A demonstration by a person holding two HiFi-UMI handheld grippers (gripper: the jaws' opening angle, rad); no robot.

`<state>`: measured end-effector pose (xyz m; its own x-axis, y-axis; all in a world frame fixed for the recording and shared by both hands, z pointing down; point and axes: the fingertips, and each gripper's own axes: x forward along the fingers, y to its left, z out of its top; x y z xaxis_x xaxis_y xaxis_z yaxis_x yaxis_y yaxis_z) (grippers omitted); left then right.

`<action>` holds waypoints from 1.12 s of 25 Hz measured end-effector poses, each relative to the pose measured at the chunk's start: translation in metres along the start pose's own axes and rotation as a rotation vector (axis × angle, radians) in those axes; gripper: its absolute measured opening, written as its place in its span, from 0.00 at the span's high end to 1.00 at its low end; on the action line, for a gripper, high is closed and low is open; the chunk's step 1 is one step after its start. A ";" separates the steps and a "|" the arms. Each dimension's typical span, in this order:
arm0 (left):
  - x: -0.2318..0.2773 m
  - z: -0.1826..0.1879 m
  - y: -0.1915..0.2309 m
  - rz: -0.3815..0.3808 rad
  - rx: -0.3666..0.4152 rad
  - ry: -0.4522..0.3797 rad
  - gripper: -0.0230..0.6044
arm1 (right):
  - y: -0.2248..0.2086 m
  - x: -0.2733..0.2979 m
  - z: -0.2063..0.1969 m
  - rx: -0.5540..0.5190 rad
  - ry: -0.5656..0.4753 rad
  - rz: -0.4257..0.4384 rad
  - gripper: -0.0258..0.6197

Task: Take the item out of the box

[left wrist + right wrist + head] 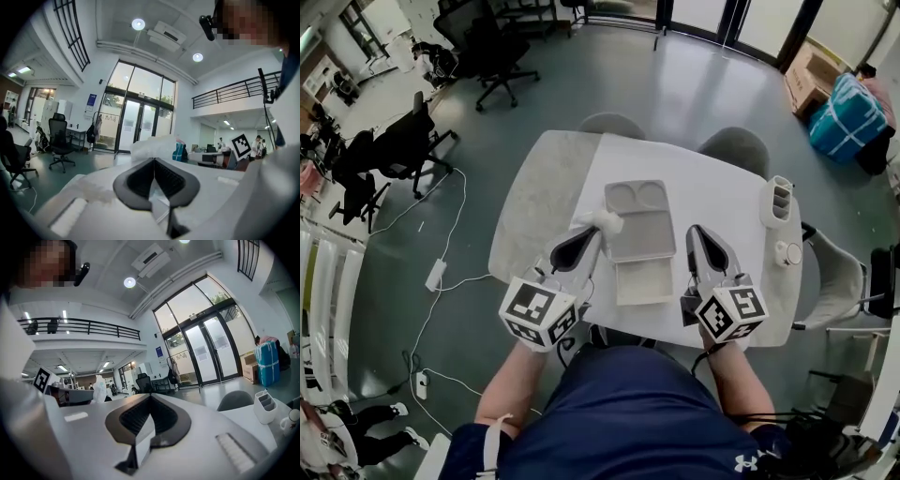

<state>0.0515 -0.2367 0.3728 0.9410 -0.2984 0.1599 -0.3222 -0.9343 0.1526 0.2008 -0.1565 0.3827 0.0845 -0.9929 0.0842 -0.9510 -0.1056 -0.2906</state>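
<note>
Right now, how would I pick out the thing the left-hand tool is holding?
Find the pale table, then the shallow grey open box at its middle. At the box's left edge, the left gripper pinches a small white crumpled packet, the only soft, wrinkled thing there.

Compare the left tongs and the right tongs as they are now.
The left tongs pinch a crinkly white item; the right tongs are closed on nothing. The left tongs reach over the left edge of the open box; the right tongs sit beside its right side. Both are shut and point forward.
</note>
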 end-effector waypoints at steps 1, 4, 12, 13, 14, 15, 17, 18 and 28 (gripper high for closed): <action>-0.003 0.004 0.003 0.003 -0.010 -0.023 0.95 | 0.004 0.002 0.004 -0.001 -0.007 0.005 0.96; -0.009 0.012 0.012 0.021 -0.035 -0.074 0.95 | 0.010 0.006 0.012 -0.008 -0.026 0.014 0.96; -0.014 0.015 0.015 0.023 -0.102 -0.150 0.95 | 0.015 0.001 0.020 -0.051 -0.052 0.015 0.96; -0.013 0.015 0.015 0.023 -0.109 -0.153 0.95 | 0.014 0.001 0.020 -0.054 -0.053 0.015 0.96; -0.012 0.014 0.014 0.023 -0.116 -0.158 0.95 | 0.013 0.000 0.020 -0.057 -0.055 0.013 0.96; -0.011 0.014 0.014 0.025 -0.125 -0.163 0.95 | 0.012 -0.001 0.020 -0.058 -0.058 0.009 0.96; -0.009 0.014 0.017 0.034 -0.145 -0.173 0.95 | 0.008 -0.003 0.022 -0.063 -0.071 -0.002 0.96; -0.008 0.014 0.018 0.038 -0.156 -0.176 0.95 | 0.007 -0.003 0.025 -0.068 -0.078 -0.007 0.96; -0.002 0.010 0.030 0.056 -0.180 -0.164 0.95 | -0.005 -0.001 0.025 -0.064 -0.071 -0.028 0.96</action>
<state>0.0410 -0.2661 0.3674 0.9208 -0.3898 0.0143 -0.3734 -0.8702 0.3213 0.2127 -0.1563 0.3606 0.1304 -0.9912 0.0227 -0.9647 -0.1321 -0.2277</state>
